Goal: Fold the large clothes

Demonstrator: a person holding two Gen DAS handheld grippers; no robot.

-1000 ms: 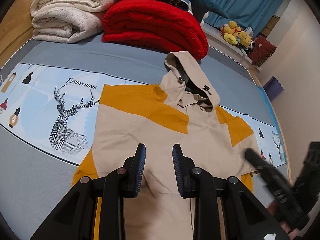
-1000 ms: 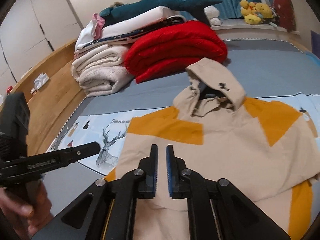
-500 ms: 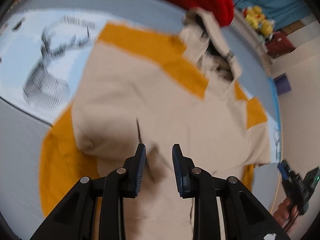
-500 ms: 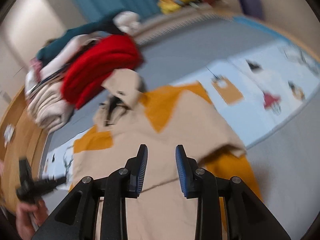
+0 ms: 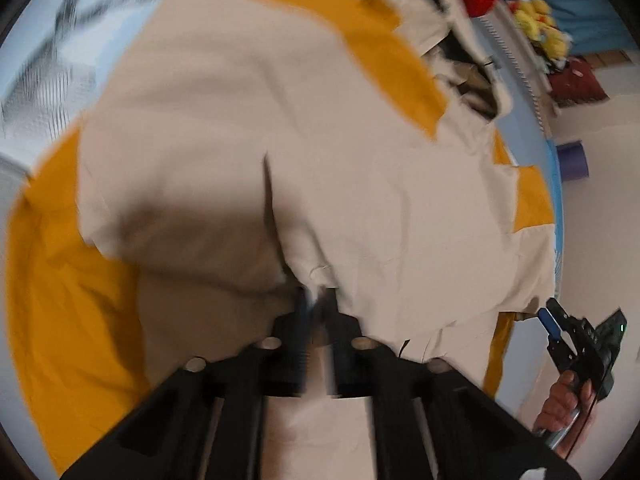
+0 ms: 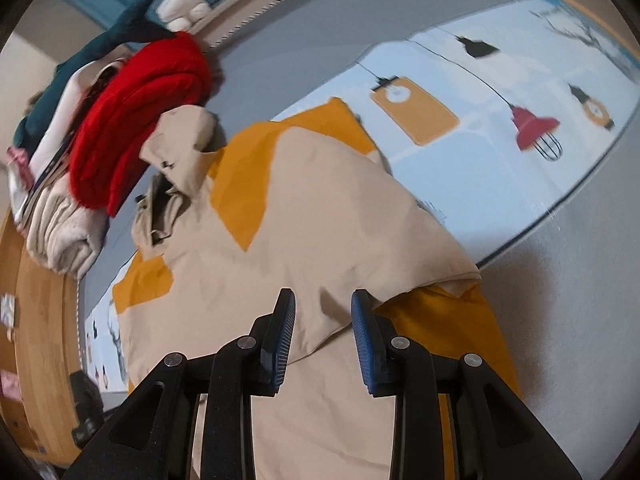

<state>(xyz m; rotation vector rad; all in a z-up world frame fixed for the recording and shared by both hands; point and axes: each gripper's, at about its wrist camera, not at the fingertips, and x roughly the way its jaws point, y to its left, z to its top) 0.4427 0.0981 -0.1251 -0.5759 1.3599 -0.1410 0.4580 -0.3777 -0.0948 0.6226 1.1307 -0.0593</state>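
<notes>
Beige and mustard hooded jacket (image 5: 360,184) lies spread flat on the bed (image 6: 568,264), over a pale blue printed sheet (image 6: 480,92); hood (image 6: 180,140) toward 11 o'clock in the right wrist view, just beside a red folded blanket (image 6: 136,108) and a stack of cream bedding (image 6: 60,232). Left gripper (image 5: 316,300): fingers together, pinching a fold of beige cloth near the jacket's middle; picture blurred. Right gripper (image 6: 323,304): fingers apart, not pressing, with the jacket's beige edge between them, a mustard sleeve (image 6: 460,332) at 3 o'clock. In the left wrist view the right gripper, held by a hand (image 5: 564,404), sits at 4 o'clock off the jacket's edge.
</notes>
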